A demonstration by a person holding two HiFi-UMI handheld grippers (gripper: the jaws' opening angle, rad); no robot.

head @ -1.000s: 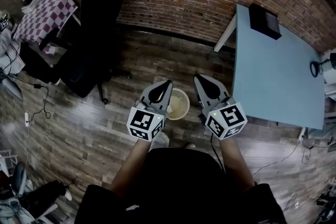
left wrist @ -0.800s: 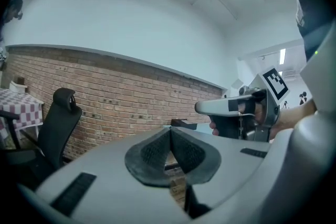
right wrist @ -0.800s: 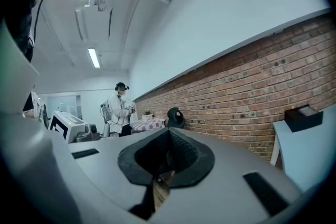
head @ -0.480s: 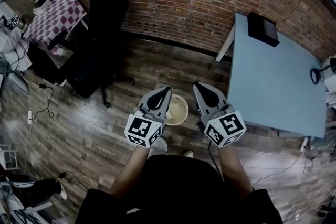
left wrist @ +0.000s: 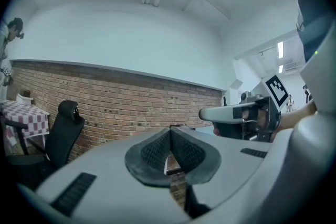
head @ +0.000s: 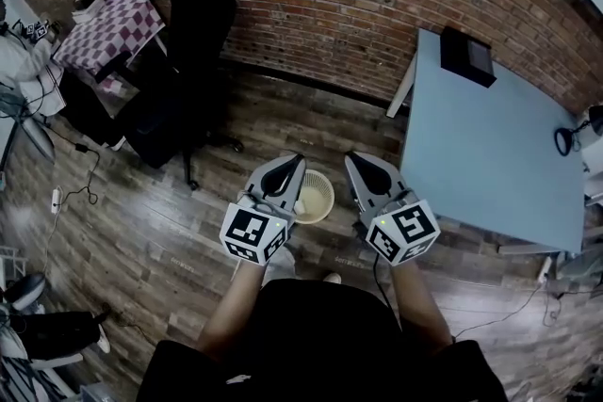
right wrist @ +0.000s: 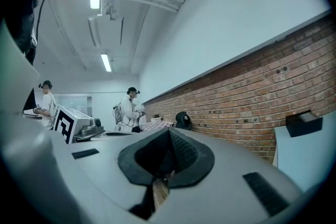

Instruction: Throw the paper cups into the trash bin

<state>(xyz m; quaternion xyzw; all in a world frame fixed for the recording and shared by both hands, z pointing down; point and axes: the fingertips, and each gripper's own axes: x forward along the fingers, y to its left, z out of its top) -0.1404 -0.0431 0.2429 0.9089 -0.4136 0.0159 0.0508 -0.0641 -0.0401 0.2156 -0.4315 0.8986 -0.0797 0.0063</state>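
Changed since a second ago: your left gripper [head: 298, 161] and right gripper [head: 350, 156] sit slightly nearer you, and the black chair [head: 193, 24] and checkered table [head: 108, 28] have slid right in the head view. Unchanged: both pairs of jaws closed, pads meeting, holding nothing. Trash bin [head: 325, 186]: on the wooden floor [head: 141, 231], between the two jaw tips, flanked left and right.

1. Trash bin [head: 318, 196]: left part of rim hidden behind my left gripper [head: 294, 163]; contents too small to tell.
2. Worktop [right wrist: 307, 157]: cut off by the right gripper view's edge.
3. People [right wrist: 128, 107] in the background: too small for detail.
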